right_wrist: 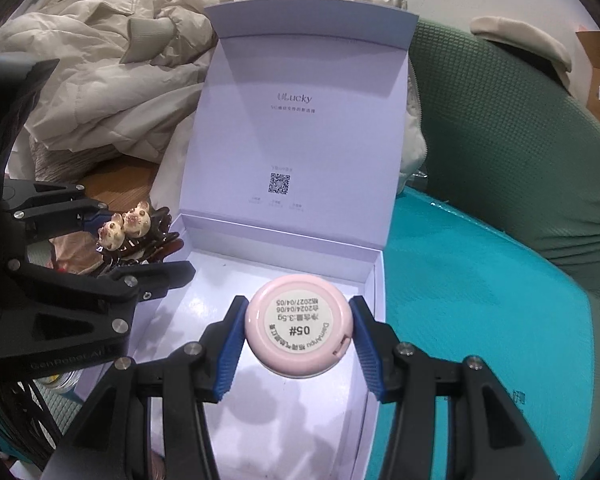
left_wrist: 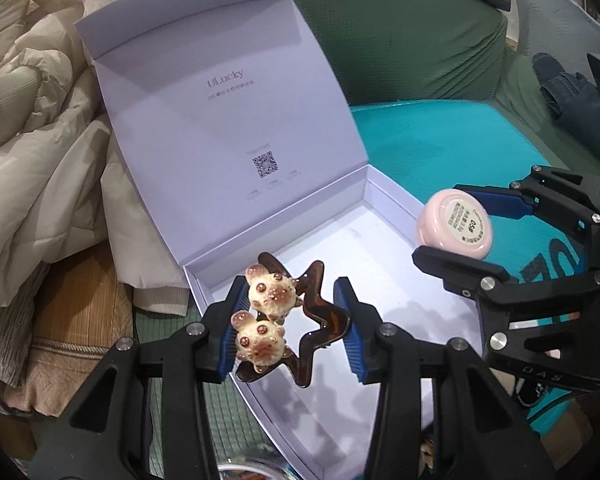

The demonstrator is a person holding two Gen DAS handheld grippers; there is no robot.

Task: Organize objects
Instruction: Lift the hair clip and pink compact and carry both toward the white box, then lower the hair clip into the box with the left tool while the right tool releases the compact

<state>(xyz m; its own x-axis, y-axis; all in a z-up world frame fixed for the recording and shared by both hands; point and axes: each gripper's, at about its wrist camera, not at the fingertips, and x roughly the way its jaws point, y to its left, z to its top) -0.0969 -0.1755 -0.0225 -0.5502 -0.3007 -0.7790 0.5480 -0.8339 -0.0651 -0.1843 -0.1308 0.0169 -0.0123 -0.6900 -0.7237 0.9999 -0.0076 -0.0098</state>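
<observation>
Heaped at far left, a cream puffer jacket (left_wrist: 40,128) against the raised lid of an open white gift box (left_wrist: 228,128) marked "ULucky" with a QR code inside. Clamped in the left hand-held gripper (left_wrist: 290,330), blue pads (left_wrist: 230,344) pressed on either side, a brown wavy hair claw (left_wrist: 288,312) topped with two cream mouse-like figures, held in the air over the near left corner of the box tray. Further right, gripped by its rim in the closed right hand-held gripper (right_wrist: 298,338), a round pink compact (right_wrist: 300,326), label side up reading "#05", poised above the tray's white floor near its right wall; seen from the left wrist view, the same compact (left_wrist: 454,226) just outside or over the tray's right edge, exact position hard to tell. Tray bare apart from shadows. Beneath and to the right of the box, a turquoise sheet (right_wrist: 480,280); behind it, a green textured sofa (right_wrist: 520,152). At far right of the left wrist view, dark blue clothing (left_wrist: 568,104).
</observation>
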